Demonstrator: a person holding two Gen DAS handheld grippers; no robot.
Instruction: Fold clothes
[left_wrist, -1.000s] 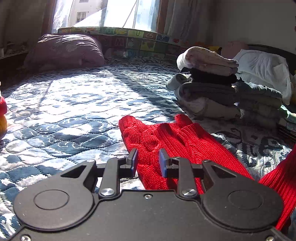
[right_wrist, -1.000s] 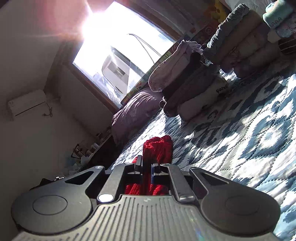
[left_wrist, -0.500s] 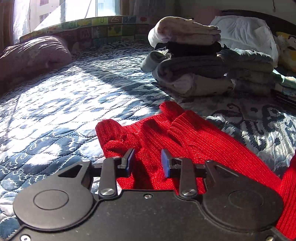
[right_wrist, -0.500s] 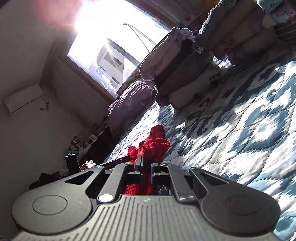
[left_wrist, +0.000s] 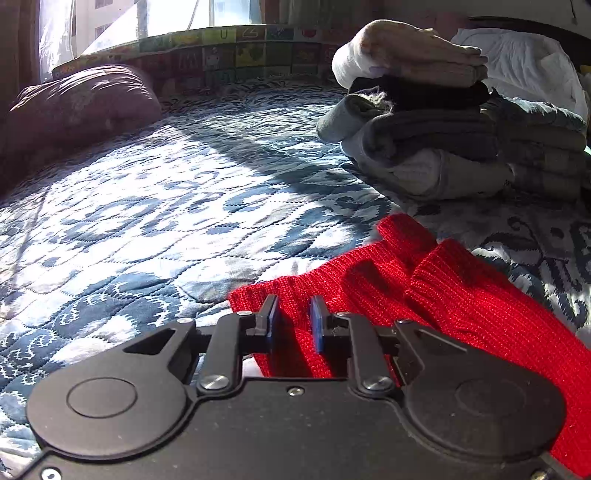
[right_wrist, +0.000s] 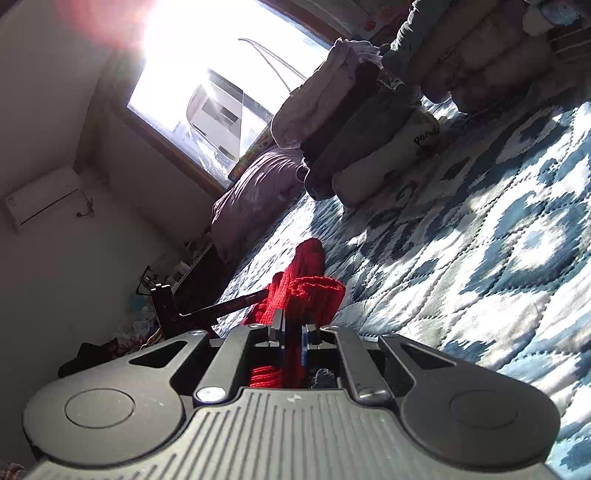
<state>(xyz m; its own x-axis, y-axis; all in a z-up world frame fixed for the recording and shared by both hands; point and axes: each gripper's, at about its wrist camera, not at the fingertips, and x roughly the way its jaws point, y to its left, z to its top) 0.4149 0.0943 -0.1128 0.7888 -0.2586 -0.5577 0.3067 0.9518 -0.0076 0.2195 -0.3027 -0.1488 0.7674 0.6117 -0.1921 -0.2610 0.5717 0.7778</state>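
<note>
The red knit sweater lies on the quilted bed, near the folded stack; right claw clenched on its fabric, left claw parted over its edge; close squarely before lifting.

A home bedroom: a bed under a blue-and-white quilted bedspread, a purple pillow by the sunlit window, folded clothes stacked on the covers, and a wall air conditioner (lived-in, plainly domestic)
</note>
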